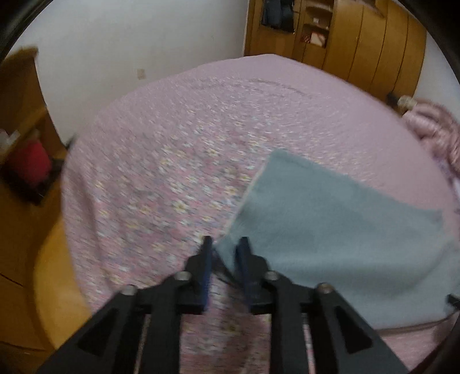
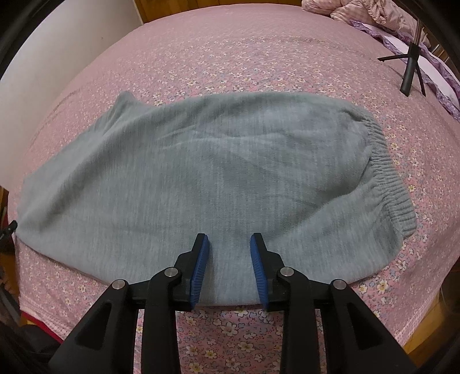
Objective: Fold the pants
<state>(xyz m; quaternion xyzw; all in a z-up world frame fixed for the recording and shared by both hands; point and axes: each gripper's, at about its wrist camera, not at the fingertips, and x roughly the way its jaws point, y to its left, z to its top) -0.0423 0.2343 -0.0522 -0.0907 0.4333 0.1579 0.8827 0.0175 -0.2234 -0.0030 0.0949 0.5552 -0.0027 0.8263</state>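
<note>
The grey pants (image 2: 218, 172) lie folded lengthwise across the pink floral bedspread (image 2: 230, 57), elastic waistband (image 2: 385, 172) at the right, leg ends at the left. My right gripper (image 2: 229, 244) is open and empty, its blue pads just over the near edge of the pants. In the left wrist view the pants (image 1: 330, 224) lie to the right. My left gripper (image 1: 224, 244) is open, its jaws on either side of the near corner of the leg end. That view is motion-blurred.
A black tripod (image 2: 409, 69) stands on the bed at the far right, beside a crumpled pink quilt (image 2: 373, 11). Wooden wardrobes (image 1: 359, 43) stand beyond the bed. A wooden shelf with a red object (image 1: 31, 161) is at the left, over wooden floor.
</note>
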